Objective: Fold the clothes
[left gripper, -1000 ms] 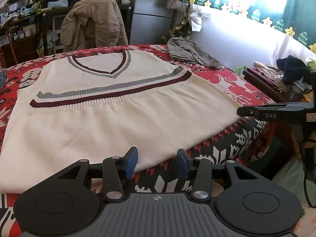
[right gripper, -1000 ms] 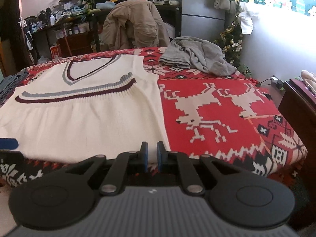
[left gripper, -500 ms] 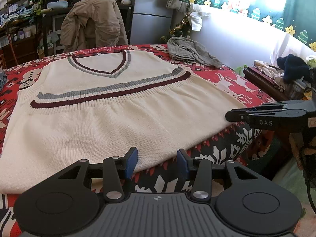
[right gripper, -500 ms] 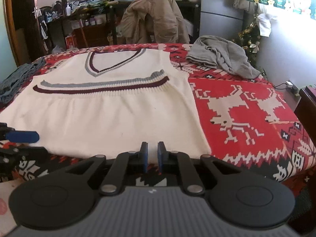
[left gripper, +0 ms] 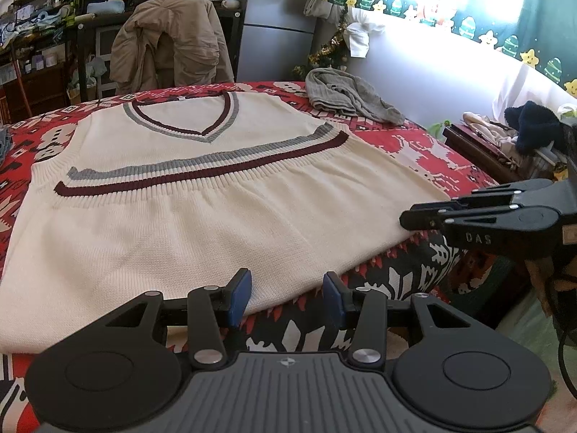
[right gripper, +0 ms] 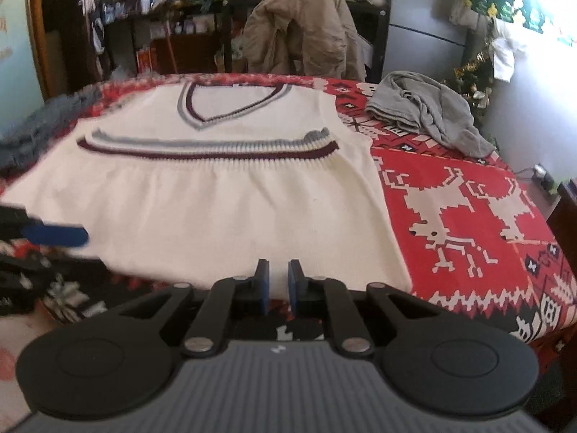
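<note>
A cream knit vest (left gripper: 202,223) (right gripper: 230,195) with grey and maroon stripes lies flat on the red patterned cover, V-neck at the far end. My left gripper (left gripper: 286,296) is open just short of the near hem, with nothing between its blue pads. My right gripper (right gripper: 277,285) hovers at the hem near the vest's right corner. Its jaws stand a narrow slit apart with no cloth pinched. In the left wrist view the right gripper (left gripper: 405,218) reaches in from the right, tips over that corner. One blue left fingertip (right gripper: 54,234) shows at the left of the right wrist view.
A crumpled grey garment (left gripper: 349,97) (right gripper: 425,108) lies at the far right of the cover (right gripper: 468,216). A chair draped with a tan jacket (left gripper: 169,43) stands behind. A dark side table (left gripper: 505,151) with clutter sits to the right. Blue-grey cloth (right gripper: 39,126) lies at the far left.
My right gripper has slid left along the near hem, from beyond the vest's right edge to over its corner. The left gripper has stayed put.
</note>
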A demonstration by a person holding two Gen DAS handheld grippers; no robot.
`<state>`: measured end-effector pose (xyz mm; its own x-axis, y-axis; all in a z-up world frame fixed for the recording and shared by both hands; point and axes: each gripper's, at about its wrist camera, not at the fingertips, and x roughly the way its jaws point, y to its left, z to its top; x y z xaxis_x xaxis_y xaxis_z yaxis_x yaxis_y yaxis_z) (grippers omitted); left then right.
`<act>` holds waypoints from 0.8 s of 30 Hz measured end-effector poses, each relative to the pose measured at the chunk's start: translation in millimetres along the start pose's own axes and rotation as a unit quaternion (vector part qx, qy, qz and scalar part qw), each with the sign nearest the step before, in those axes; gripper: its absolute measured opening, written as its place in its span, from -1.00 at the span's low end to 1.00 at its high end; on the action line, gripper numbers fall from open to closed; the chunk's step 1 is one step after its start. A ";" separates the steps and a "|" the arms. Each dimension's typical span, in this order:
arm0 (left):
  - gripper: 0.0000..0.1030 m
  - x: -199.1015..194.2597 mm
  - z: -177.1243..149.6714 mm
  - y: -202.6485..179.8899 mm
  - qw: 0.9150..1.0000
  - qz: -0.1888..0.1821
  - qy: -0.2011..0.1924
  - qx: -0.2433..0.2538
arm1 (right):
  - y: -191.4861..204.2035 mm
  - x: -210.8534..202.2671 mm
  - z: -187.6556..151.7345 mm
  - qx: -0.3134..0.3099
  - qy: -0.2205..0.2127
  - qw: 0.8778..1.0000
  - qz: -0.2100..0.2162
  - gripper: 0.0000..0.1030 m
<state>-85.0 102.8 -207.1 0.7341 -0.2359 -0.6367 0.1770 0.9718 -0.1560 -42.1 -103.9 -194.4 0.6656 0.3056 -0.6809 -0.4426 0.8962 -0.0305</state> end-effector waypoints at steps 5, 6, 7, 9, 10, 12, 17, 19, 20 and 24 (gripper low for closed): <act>-0.16 -0.2 -0.3 0.2 1.000 -0.001 -0.001 -0.001 | -3.1 -7.6 -2.9 0.004 0.005 1.000 0.010 -0.76; -0.16 -0.1 -0.4 0.0 1.000 -0.001 -0.001 0.000 | -3.0 -9.7 -2.1 0.004 0.003 1.000 0.011 -0.76; -0.16 0.0 -0.4 -0.3 1.000 0.000 -0.001 0.001 | -2.1 -11.4 -0.8 0.003 0.000 1.000 0.011 -0.75; -0.16 0.1 -0.4 -0.9 1.000 0.001 -0.001 0.002 | 3.6 -11.6 3.2 -0.002 -0.005 1.000 0.019 -0.74; -0.16 0.1 -0.5 -1.4 1.000 0.002 0.000 0.003 | 6.9 -11.4 5.4 -0.005 -0.008 1.000 0.025 -0.74; -0.16 0.0 -0.6 -2.0 1.000 0.004 0.000 0.004 | 15.4 -7.6 8.5 -0.016 -0.009 0.999 0.032 -0.74; -0.16 -0.3 -0.3 -0.9 1.000 0.002 0.000 0.001 | 35.7 2.1 6.3 -0.042 -0.003 0.998 0.045 -0.69; -0.16 -0.3 -0.4 -0.6 1.000 0.002 0.000 0.001 | 39.0 0.1 2.4 -0.050 -0.004 0.998 0.045 -0.69; -0.16 -0.3 -0.4 -0.7 1.000 0.002 -0.001 0.002 | 39.0 -1.3 1.2 -0.052 -0.002 0.997 0.048 -0.69; -0.16 -0.2 -0.6 0.3 1.000 0.000 -0.001 0.000 | 38.0 -6.1 4.1 -0.049 -0.004 0.997 0.059 -0.67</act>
<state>-85.5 103.2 -207.4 0.7358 -0.2353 -0.6350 0.1768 0.9719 -0.1552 -60.5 -70.4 -188.4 0.6099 0.4103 -0.6780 -0.5744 0.8183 -0.0215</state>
